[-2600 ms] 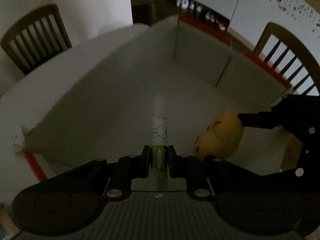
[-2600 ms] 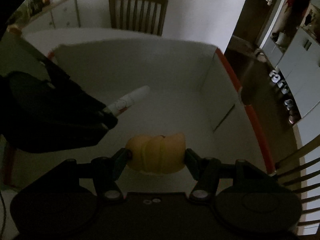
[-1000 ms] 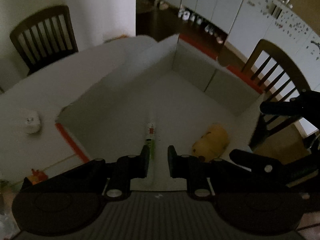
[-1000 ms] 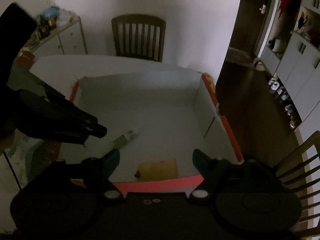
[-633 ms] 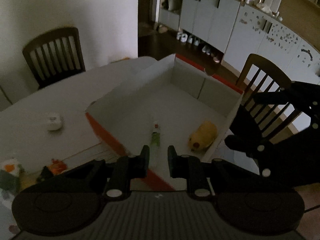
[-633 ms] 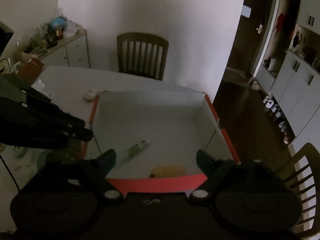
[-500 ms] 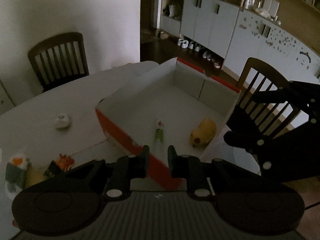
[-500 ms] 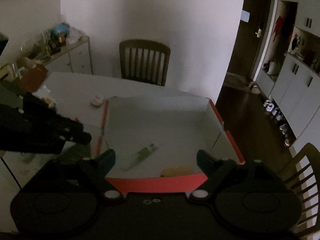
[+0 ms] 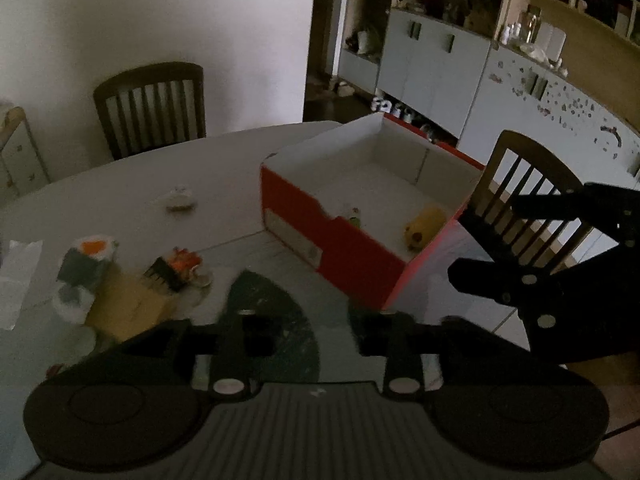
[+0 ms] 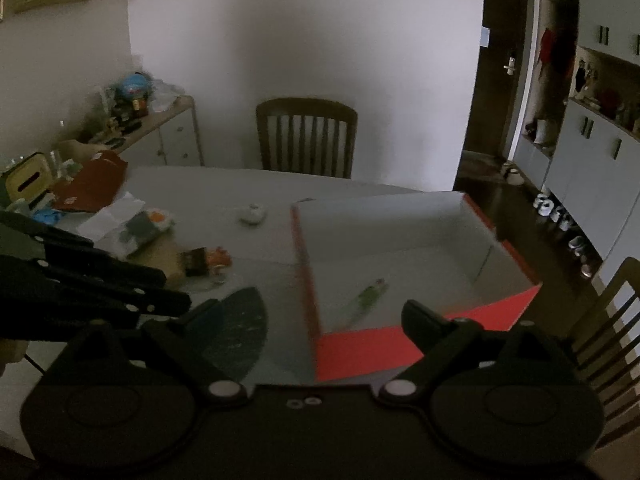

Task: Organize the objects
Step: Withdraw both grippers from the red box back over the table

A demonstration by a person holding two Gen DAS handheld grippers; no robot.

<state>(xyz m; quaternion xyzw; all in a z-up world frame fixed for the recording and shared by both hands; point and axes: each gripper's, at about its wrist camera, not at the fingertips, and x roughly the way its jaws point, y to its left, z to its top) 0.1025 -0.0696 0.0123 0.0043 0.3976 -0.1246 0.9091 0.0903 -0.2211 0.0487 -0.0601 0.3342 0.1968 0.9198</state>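
Dim room; white wall [image 10: 304, 32], wooden chair [image 10: 306, 138], grey cabinets [image 9: 436, 68].

Tube [image 9: 355, 216] and plush toy [image 9: 424, 227] lie in the box [image 9: 340, 248] — small items [image 9: 132, 268] on the table [image 9: 120, 196] left.

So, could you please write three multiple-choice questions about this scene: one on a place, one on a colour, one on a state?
1. Where is the yellow toy?
A. Inside the box
B. On the chair
C. Between the fingers

2. What colour is the outside of the box?
A. Blue
B. Red
C. Green

3. What is the state of the right gripper?
A. Shut on the tube
B. Shut on the toy
C. Open, holding nothing

Answers:
1. A: the left wrist view shows it lying on the box floor, near the green tube.
2. B: both views show red outer walls with a white inside.
3. C: its fingers stand wide apart with nothing between them.
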